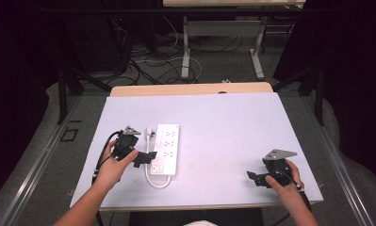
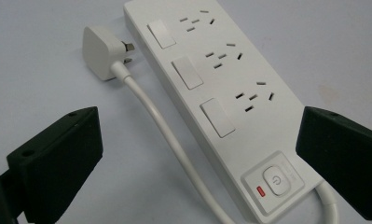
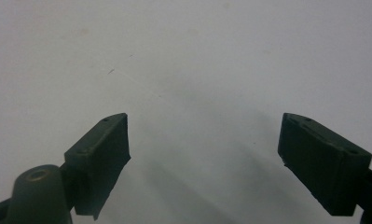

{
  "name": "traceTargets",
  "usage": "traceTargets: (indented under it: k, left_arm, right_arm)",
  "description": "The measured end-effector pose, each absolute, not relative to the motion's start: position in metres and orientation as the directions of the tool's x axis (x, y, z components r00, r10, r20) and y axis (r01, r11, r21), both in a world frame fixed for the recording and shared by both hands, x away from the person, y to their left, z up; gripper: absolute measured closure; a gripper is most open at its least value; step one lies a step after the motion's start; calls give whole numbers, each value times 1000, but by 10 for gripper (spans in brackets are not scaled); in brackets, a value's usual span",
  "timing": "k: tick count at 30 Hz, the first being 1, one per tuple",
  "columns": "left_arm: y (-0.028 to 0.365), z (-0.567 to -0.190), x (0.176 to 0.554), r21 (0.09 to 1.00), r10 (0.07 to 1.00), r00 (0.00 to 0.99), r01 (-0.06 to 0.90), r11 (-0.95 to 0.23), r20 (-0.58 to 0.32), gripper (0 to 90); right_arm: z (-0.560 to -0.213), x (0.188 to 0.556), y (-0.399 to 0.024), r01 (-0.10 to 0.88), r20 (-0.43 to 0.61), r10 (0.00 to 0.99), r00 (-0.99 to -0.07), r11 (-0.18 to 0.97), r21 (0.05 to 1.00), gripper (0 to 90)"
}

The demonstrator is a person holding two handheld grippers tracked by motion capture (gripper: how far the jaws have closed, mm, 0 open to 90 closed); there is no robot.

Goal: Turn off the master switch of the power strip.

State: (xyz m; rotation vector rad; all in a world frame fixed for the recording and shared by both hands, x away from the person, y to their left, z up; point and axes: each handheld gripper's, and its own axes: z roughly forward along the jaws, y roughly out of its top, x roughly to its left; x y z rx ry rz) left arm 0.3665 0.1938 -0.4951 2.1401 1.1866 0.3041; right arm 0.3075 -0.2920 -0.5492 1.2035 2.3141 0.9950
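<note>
Left gripper (image 2: pixel 193 154), jaws wide and empty, hovers beside power strip (image 2: pixel 221 93); its plug (image 2: pixel 102 51) lies unplugged, uninserted.

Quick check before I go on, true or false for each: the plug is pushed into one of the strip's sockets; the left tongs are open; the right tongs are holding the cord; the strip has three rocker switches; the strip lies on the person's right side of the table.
1. The plug is pushed into a socket of the power strip: false. It lies loose on the table beside the strip.
2. The left tongs are open: true, with nothing gripped.
3. The right tongs hold the cord: false. They are open over bare table.
4. The strip has three rocker switches: true.
5. The strip lies on the person's right side: false. It lies on the left, by the left tongs.
</note>
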Motion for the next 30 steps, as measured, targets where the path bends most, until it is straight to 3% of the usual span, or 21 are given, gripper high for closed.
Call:
traceTargets:
  k: [30]
  left_arm:
    - [261,-503,346,743,869,408,665,-72,-281,9]
  right_arm:
    - [-548,306,-294,578,22,824,-565,377,723,160]
